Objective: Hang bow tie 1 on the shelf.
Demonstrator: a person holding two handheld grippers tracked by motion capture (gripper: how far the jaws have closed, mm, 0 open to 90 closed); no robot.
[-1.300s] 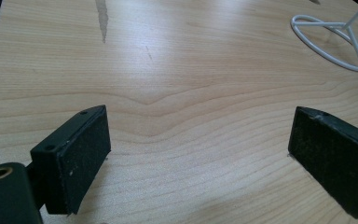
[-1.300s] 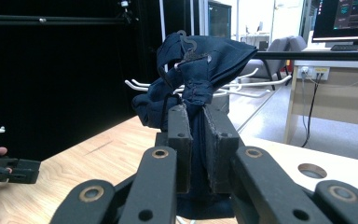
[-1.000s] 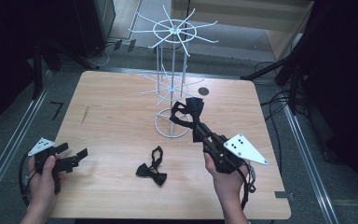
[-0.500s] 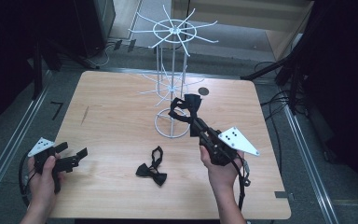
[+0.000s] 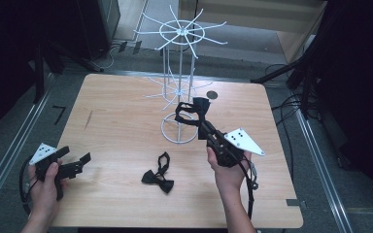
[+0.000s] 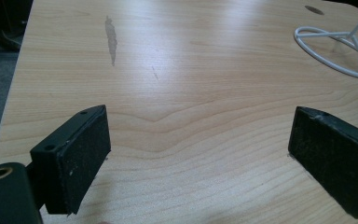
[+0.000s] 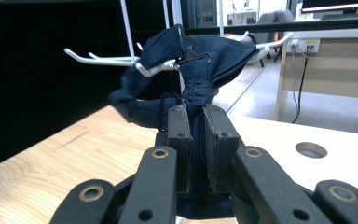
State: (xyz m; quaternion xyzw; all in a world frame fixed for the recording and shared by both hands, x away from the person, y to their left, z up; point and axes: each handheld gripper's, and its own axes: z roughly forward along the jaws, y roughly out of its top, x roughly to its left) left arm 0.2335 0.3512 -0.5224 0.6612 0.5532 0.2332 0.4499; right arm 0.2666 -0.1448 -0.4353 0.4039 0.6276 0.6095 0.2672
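Note:
A white wire rack with two tiers of hook arms stands at the table's middle back. My right gripper is shut on a dark bow tie and holds it against the rack's lower tier. In the right gripper view the bow tie sits pinched between the jaws, right at a white hook. A second bow tie lies flat on the table in front of the rack. My left gripper rests open near the front left corner, nothing between its fingers.
The rack's round wire base sits on the wooden table; part of the base shows in the left gripper view. A small round hole is in the tabletop behind the rack. Cables and dark stands surround the table.
My right gripper has carried the bow tie left and slightly down toward the rack's lower hooks. The left gripper has stayed still.

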